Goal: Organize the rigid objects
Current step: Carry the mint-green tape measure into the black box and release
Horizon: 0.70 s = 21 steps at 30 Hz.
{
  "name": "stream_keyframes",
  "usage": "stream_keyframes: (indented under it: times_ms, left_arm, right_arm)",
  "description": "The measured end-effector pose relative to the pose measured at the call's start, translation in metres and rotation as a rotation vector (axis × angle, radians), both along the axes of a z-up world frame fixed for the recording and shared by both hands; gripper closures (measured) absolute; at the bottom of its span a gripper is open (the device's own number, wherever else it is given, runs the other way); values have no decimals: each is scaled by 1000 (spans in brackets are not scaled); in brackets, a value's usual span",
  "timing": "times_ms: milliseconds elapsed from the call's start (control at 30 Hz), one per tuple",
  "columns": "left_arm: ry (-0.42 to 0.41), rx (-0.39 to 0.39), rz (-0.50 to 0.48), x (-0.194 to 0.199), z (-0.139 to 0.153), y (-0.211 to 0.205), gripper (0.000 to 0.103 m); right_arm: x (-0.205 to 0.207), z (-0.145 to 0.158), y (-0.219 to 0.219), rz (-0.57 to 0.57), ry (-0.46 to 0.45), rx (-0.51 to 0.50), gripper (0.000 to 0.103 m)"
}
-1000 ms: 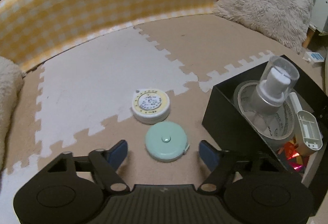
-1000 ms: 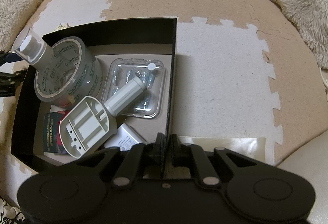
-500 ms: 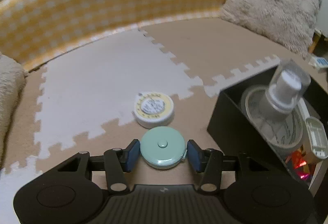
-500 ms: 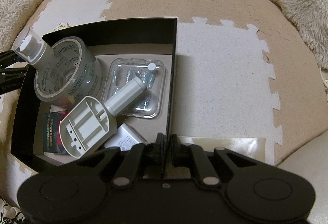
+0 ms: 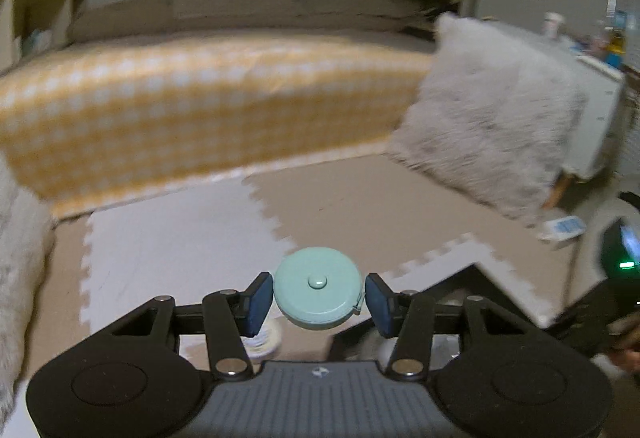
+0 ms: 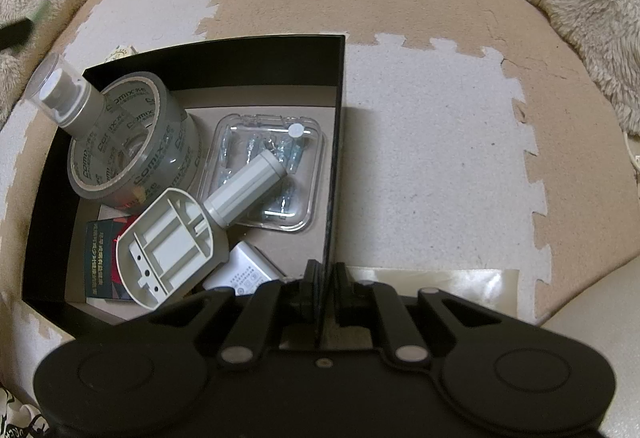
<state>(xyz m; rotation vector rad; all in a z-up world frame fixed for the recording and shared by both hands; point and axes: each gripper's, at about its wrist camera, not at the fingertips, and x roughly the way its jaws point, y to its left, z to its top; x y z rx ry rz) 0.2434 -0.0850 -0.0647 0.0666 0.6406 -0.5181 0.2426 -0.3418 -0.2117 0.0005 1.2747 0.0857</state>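
Note:
My left gripper (image 5: pixel 319 302) is shut on a round mint-green tape measure (image 5: pixel 319 288) and holds it flat, well above the foam mat. Below it, a yellow-and-white tape measure (image 5: pixel 267 342) lies on the mat, partly hidden behind my left finger. The black box (image 5: pixel 448 284) sits low on the right. My right gripper (image 6: pixel 323 280) is shut on the right wall of that black box (image 6: pixel 337 157). Inside are a tape roll (image 6: pixel 132 145), a spray bottle (image 6: pixel 66 97), a clear screw case (image 6: pixel 276 141), a white handled tool (image 6: pixel 188 230) and a white charger (image 6: pixel 246 274).
A yellow checked cushion edge (image 5: pixel 192 109) runs along the back, with a furry pillow (image 5: pixel 492 133) at its right. A small blue-and-white packet (image 5: pixel 564 226) lies beyond the box. White and tan puzzle mat (image 6: pixel 432 157) lies to the right of the box.
My left gripper closed on the mint-green tape measure and lifted it off the mat, and the view tilted up toward the room. The right gripper has stayed on the box wall.

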Motion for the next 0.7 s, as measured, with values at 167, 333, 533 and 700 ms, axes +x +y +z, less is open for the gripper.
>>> stream_keyframes:
  times_ms: [167,333,533,700]
  left_arm:
    - [6,-10,-106,-34,15,-24,52]
    - [77,54,-209,-66,1,-46,52]
    - [195,153,-266,-79,-37,-65,52]
    - [269,226,-267,-79,-60,-64,52]
  right_arm:
    - [0,0,0,0,0,-1,95]
    - [0,0,0,2,-1,-1,95]
    - [0,0,0,2,-1,-3,95]
    - [0,0,0,3,-1,-2,95]
